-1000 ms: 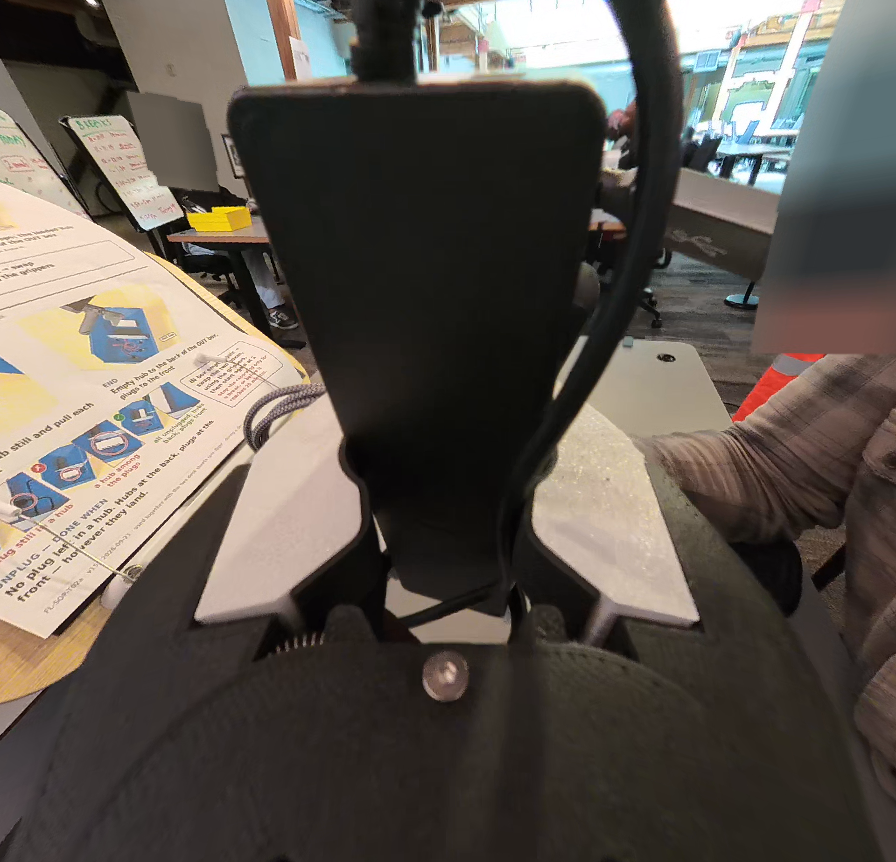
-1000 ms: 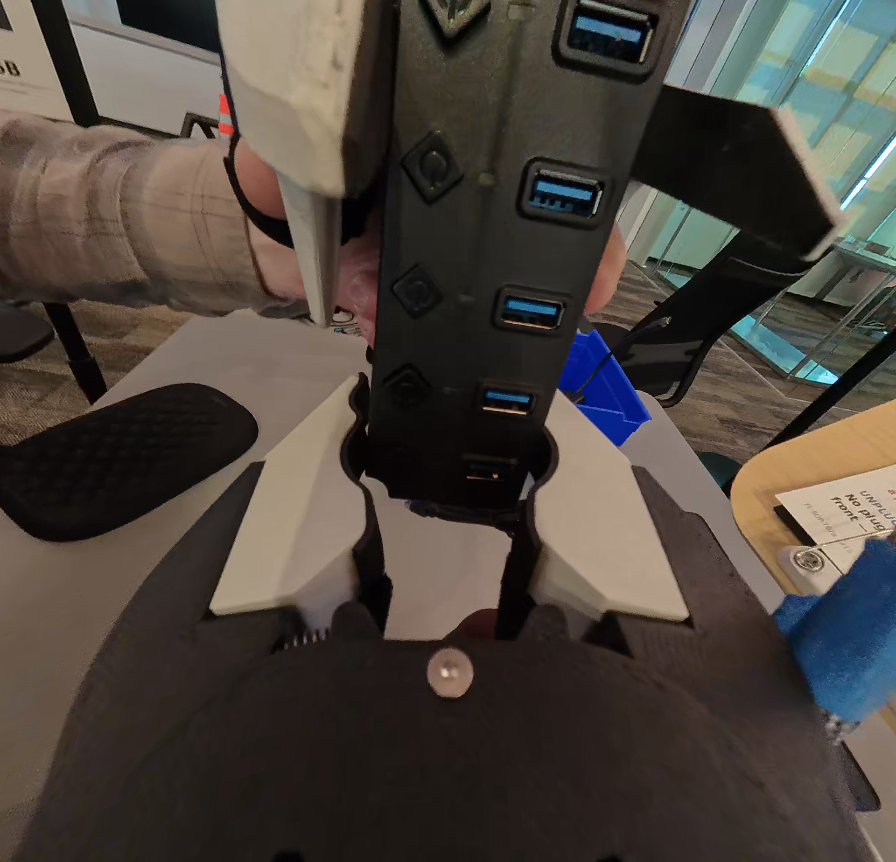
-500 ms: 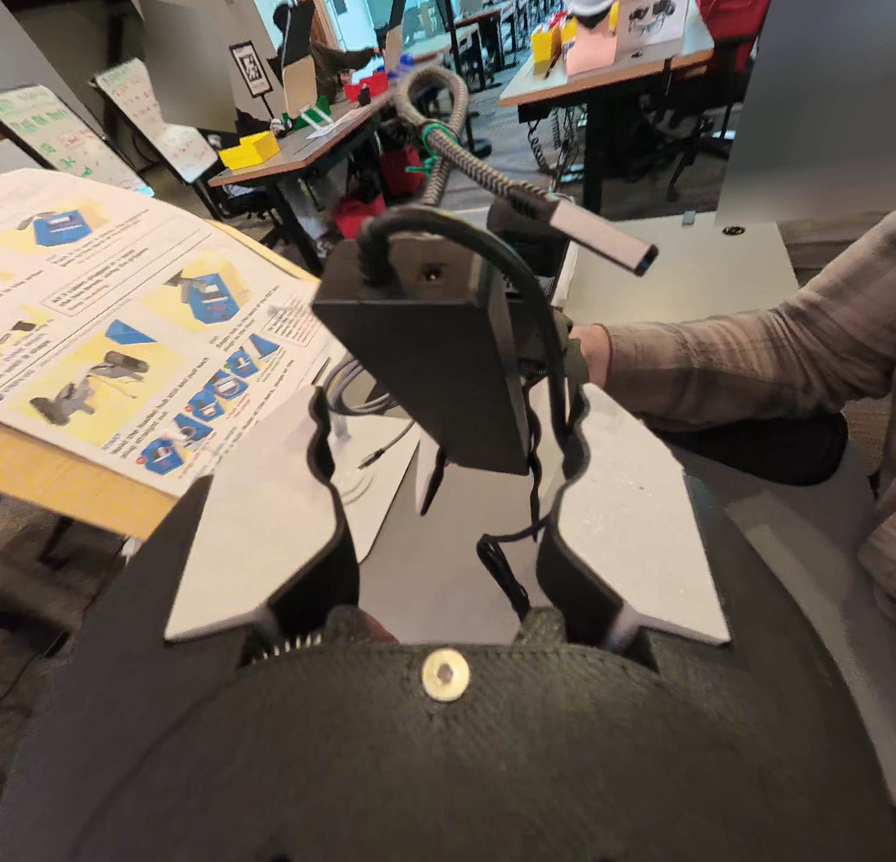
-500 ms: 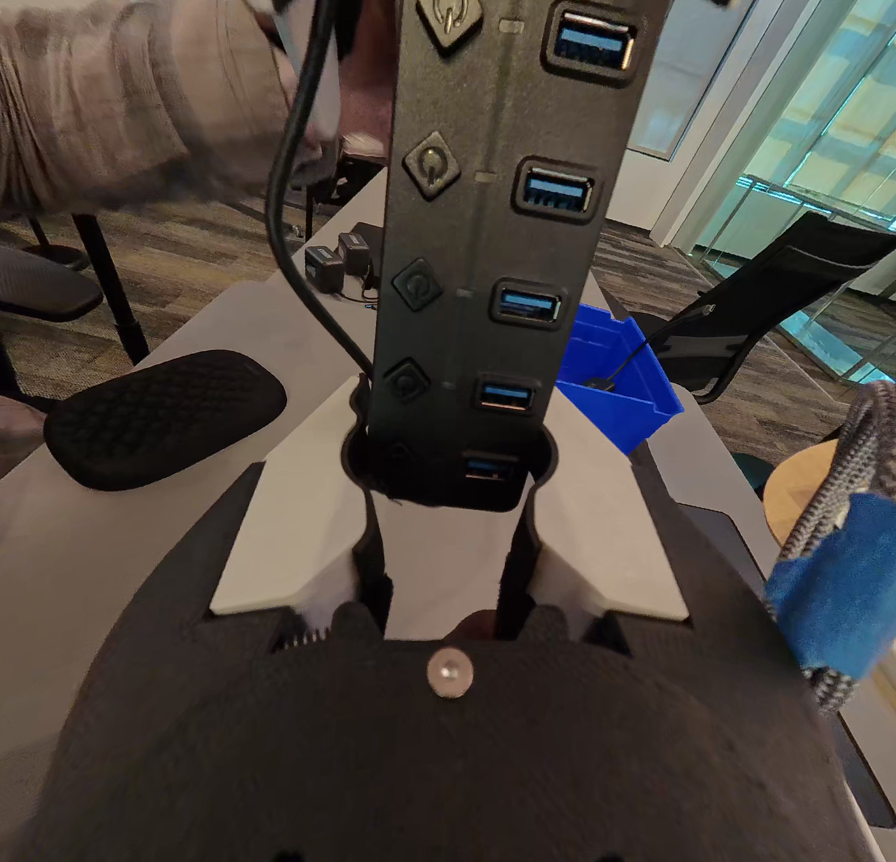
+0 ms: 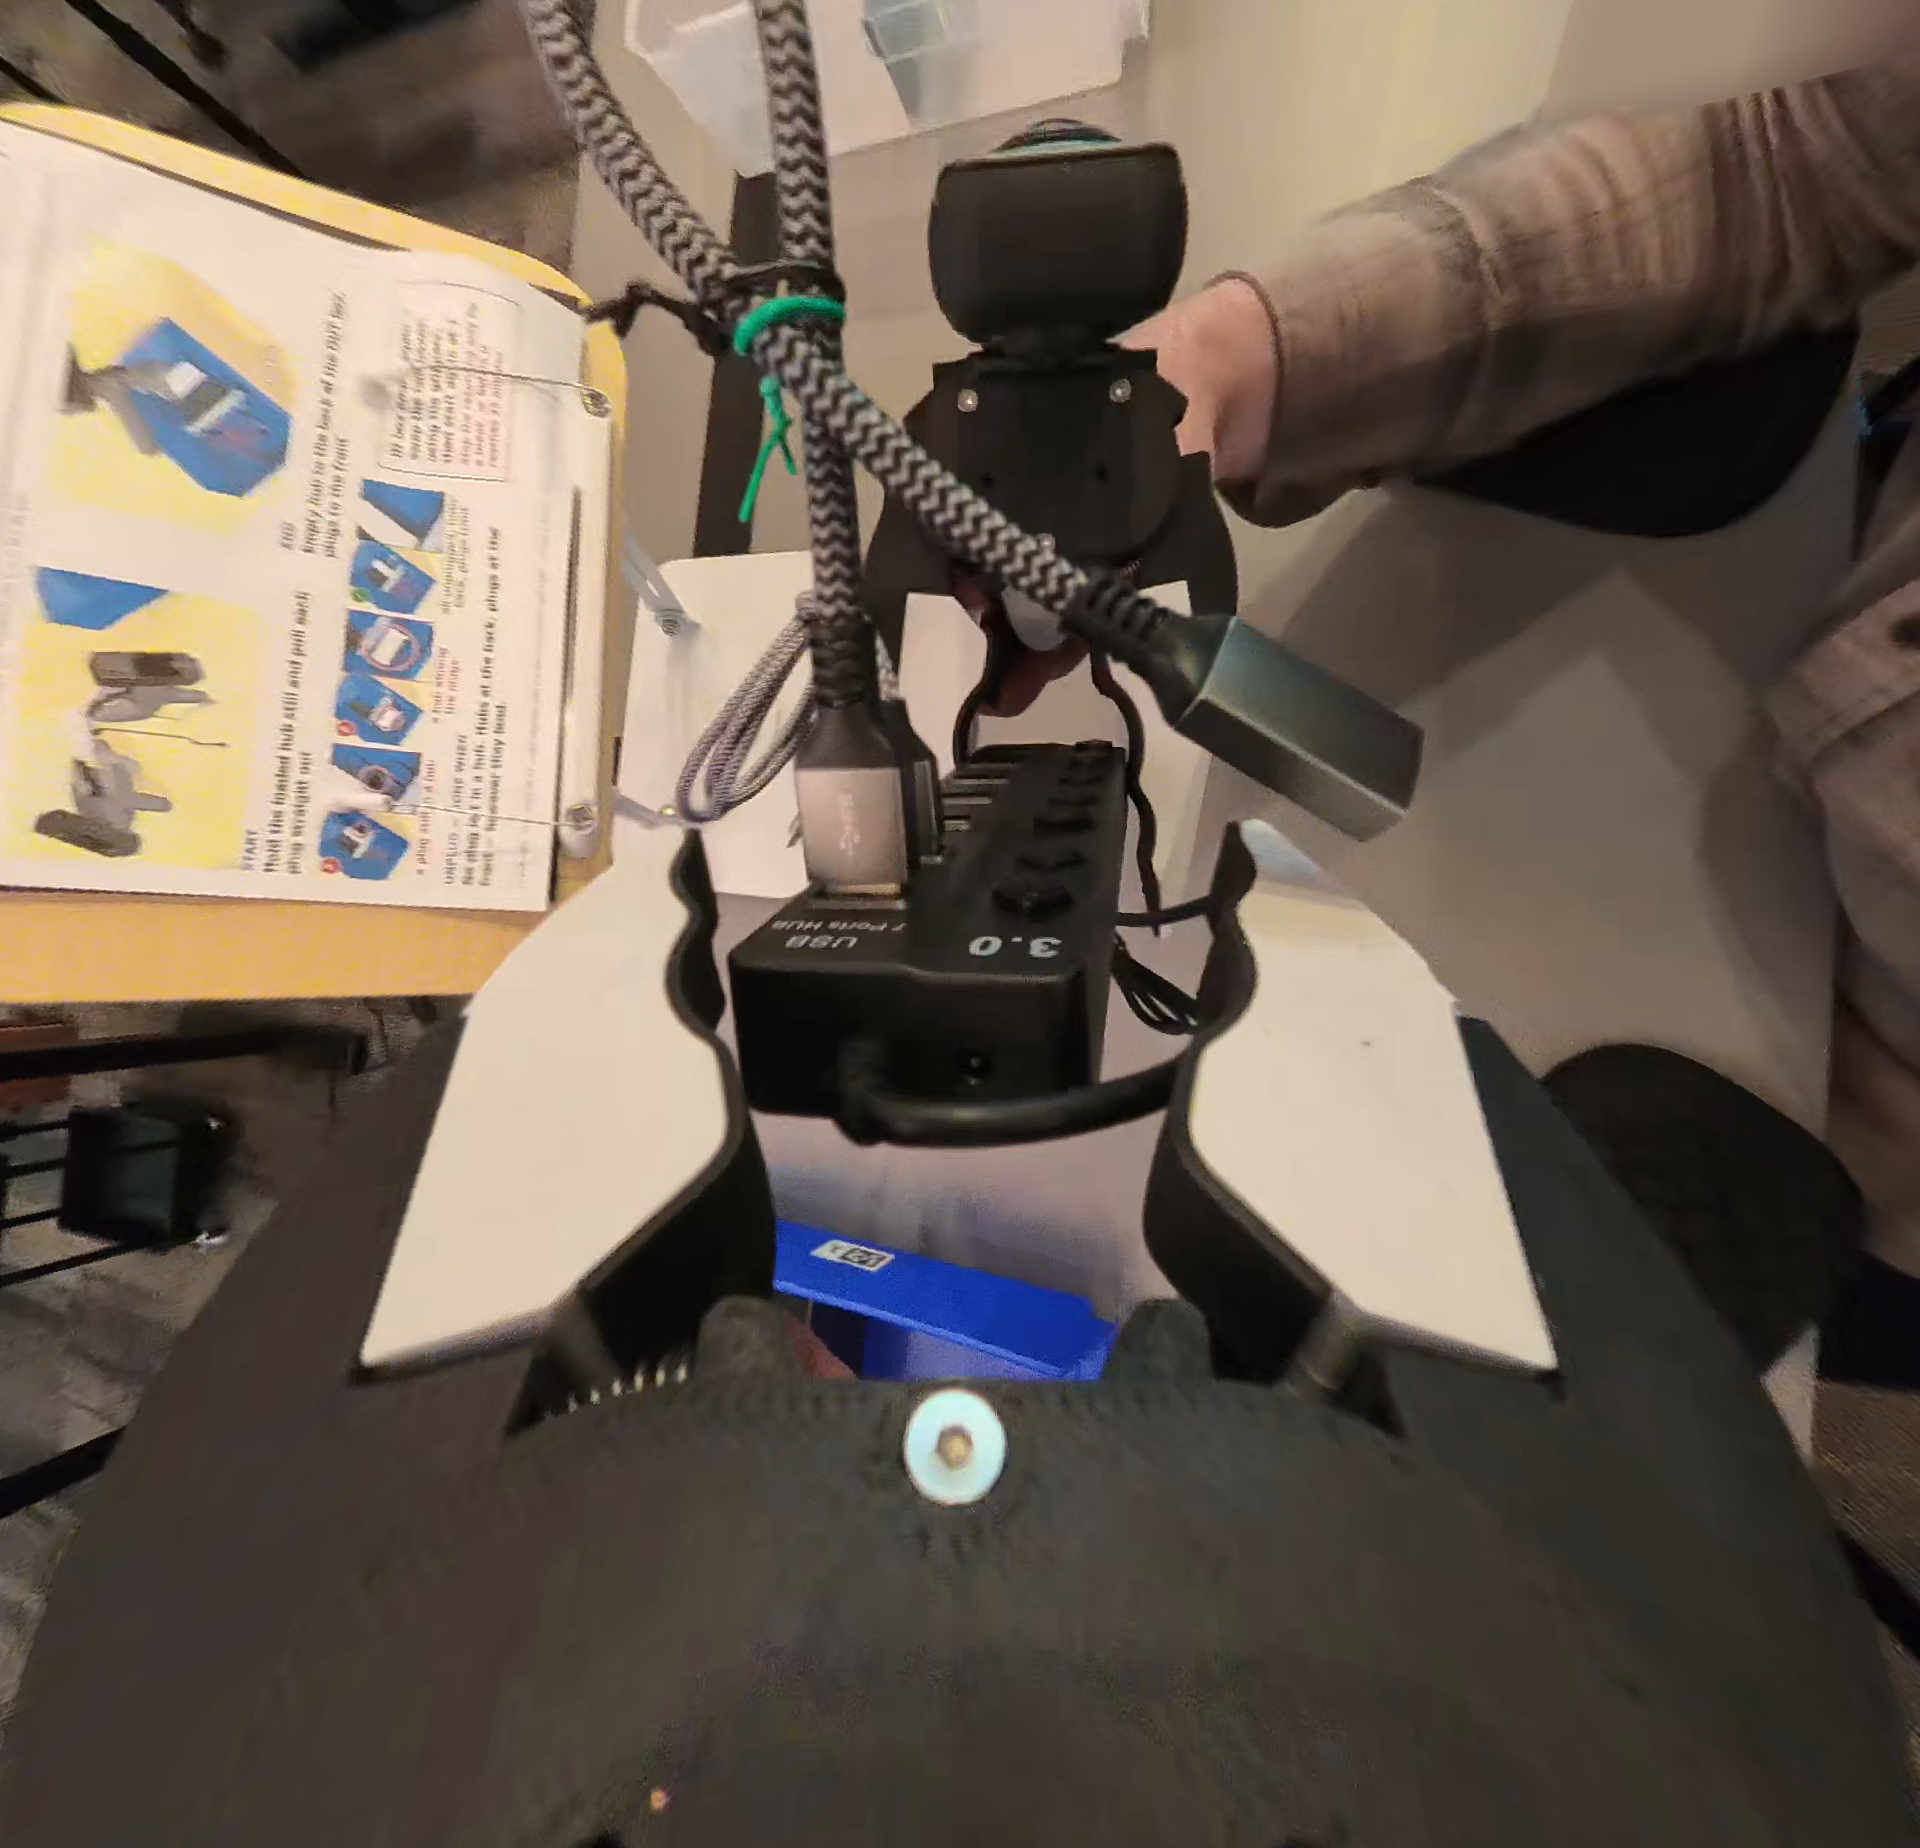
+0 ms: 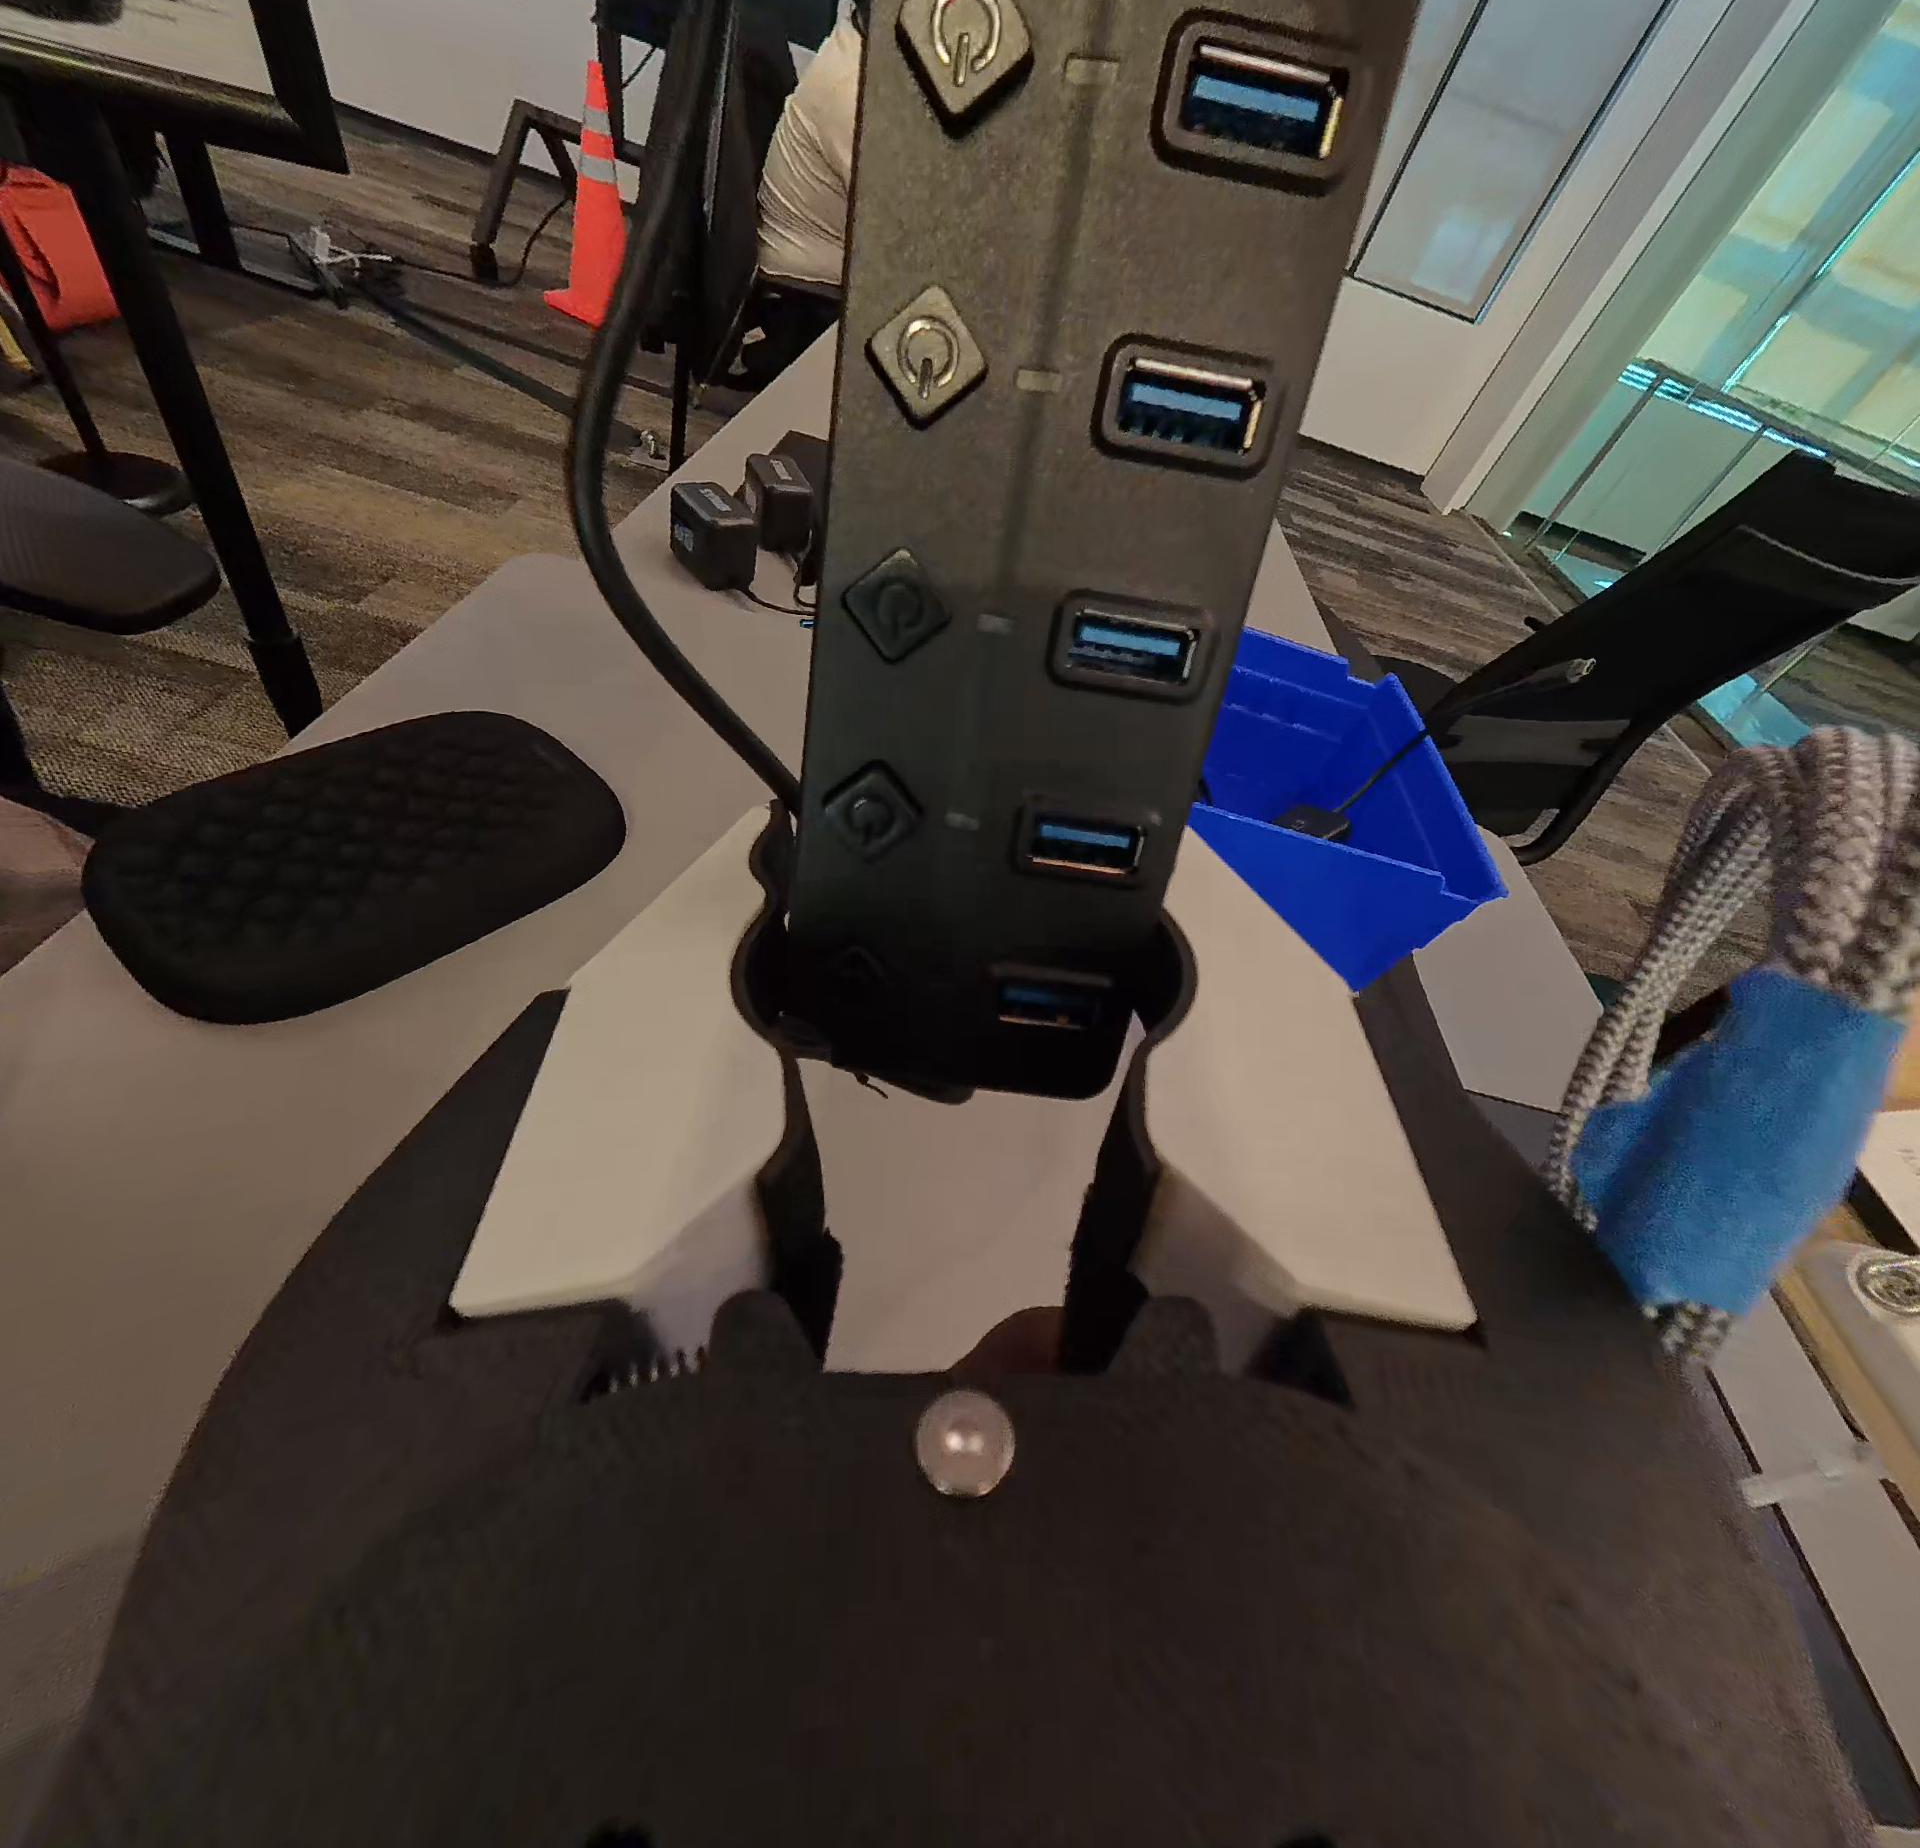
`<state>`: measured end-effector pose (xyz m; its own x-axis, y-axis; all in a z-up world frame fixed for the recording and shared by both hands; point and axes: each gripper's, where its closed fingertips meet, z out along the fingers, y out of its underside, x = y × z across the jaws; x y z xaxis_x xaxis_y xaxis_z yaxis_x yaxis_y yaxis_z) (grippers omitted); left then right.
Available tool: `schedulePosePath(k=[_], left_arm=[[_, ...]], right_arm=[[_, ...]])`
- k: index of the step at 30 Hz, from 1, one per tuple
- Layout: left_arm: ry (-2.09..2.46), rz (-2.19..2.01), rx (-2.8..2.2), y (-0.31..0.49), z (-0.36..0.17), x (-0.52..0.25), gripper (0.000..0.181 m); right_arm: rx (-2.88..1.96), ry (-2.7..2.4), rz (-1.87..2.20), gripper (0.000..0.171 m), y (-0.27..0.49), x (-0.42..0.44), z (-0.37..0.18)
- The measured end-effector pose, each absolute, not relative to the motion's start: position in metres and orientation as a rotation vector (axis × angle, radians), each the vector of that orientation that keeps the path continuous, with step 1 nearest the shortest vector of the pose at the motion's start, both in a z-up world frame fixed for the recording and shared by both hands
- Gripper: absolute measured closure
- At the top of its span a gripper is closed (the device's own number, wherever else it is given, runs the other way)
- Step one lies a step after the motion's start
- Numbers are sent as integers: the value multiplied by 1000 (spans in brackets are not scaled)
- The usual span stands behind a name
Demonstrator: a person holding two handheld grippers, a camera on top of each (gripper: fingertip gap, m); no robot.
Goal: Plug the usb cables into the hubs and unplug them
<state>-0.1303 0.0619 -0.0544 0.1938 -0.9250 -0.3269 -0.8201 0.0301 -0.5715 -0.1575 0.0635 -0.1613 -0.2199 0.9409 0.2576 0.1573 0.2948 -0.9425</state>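
The black USB hub (image 6: 1039, 448) is gripped at its lower end by my right gripper (image 6: 971, 915), which is shut on it. Its visible blue ports are empty. In the left wrist view the hub (image 5: 935, 998) points toward me, with the right gripper (image 5: 1039, 510) at its far end. My left gripper (image 5: 966, 863) is open, its fingers either side of the hub's near end. A silver plug (image 5: 847, 811) on a braided cable (image 5: 821, 396) stands at the nearest port; I cannot tell whether it is seated. A dark grey plug (image 5: 1299, 738) hangs free to the right.
An instruction sheet (image 5: 291, 551) lies on a wooden board at left. A blue bin (image 5: 935, 1299) sits below the hub, also in the right wrist view (image 6: 1330, 842). A black pad (image 6: 353, 853), power adapters (image 6: 727, 531), and a braided cable with blue tape (image 6: 1714, 1144) are nearby. Some 12 cm of space lies between my two pairs of fingers.
My left gripper has opened off the hub and swung over to look down its port side. The braided cables and plugs have come in over the hub. The right gripper keeps its hold.
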Motion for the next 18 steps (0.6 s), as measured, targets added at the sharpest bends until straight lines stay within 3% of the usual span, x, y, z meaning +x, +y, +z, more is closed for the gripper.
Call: schedulePosePath(k=[4,8,11,15,18], left_arm=[[1674,-174,-1835,67,-61,-129,99],[1645,-191,-1875,73,-61,-128,95],[1622,-197,-1910,77,-65,-132,81],[1652,-261,-1918,73,-75,-132,92],[1681,-244,-1952,73,-84,-137,87]], right_arm=[[-1038,-1611,1017,109,69,-156,-163],[-1043,-1587,1008,109,74,-154,-161],[-1052,-1597,969,109,78,-153,-165],[-1059,-1614,950,109,81,-153,-172],[-1062,-1623,950,109,81,-155,-176]])
